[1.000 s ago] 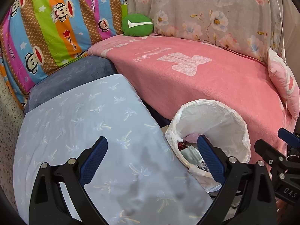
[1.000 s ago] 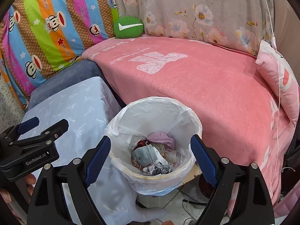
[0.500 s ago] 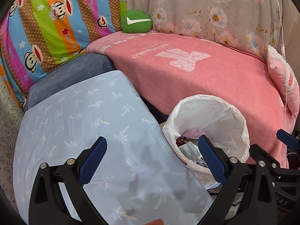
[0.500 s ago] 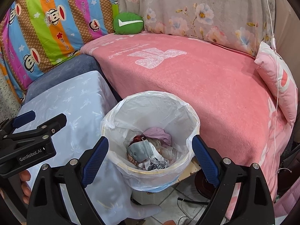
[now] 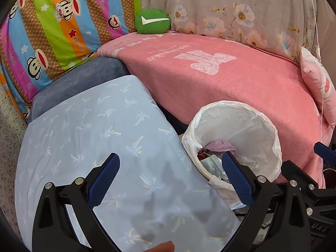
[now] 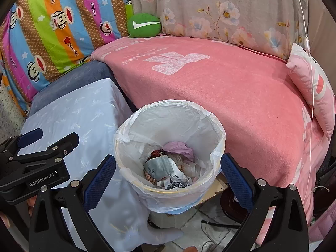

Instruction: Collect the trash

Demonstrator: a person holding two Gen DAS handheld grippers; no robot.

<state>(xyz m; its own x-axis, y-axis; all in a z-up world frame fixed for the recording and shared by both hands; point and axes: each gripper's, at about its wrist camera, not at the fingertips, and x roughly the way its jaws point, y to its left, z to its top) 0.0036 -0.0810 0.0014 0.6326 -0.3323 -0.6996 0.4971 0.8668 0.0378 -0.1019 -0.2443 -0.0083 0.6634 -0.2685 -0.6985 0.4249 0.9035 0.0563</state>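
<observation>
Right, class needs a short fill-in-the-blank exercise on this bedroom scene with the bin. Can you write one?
1. The trash bin is lined with a ____ plastic bag.
2. The blanket behind the bin is ____.
3. The round cushion bearing a white tick is ____.
4. The bin stands between the blanket and a pale ____ cloth with a palm-tree print.

Missing words: white; pink; green; blue

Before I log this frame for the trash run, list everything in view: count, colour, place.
Bin: one, white liner, floor beside the bed.
Trash: mixed pile with a grey-blue face mask, inside the bin.
Blanket: one, pink, over the bed.
Table cover: one, pale blue, left of the bin.
Green cushion: one, back corner.
Striped monkey cloth: one, back left.
Floral cloth: one, grey, rear.
Pink pillow: one, right.
Left tool: open, empty.
Right tool: opening, empty, above the bin.
</observation>
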